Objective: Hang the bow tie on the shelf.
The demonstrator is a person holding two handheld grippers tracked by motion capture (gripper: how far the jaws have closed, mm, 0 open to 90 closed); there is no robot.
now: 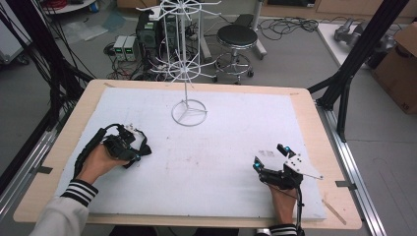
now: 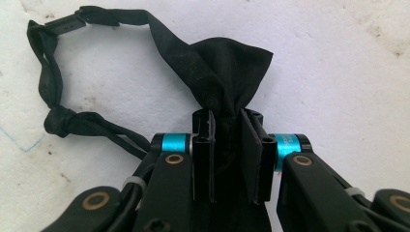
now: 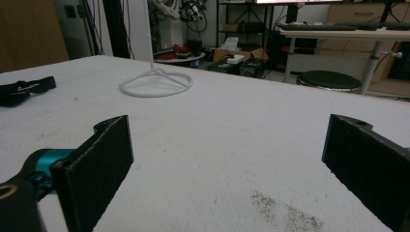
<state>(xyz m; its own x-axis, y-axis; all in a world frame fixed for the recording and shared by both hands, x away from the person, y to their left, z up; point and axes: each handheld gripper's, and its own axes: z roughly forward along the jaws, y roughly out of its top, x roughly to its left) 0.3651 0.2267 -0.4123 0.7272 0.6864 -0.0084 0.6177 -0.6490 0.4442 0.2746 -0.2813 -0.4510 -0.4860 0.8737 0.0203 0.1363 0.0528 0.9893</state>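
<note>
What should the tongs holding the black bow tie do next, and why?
Probably lift it a little off the white mat. The left tongs are already pinched shut on the middle of the bow tie, whose strap lies loose on the mat. The white wire rack stands ahead, and the right tongs are open and hold nothing.

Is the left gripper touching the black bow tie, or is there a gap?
Touching. In the left gripper view, the left gripper has both jaws pressed against the pinched middle of the black bow tie, with no gap.

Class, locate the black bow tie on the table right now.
The black bow tie lies at the table's left side, pinched at its middle in the left claw, well left of the white wire stand.
</note>
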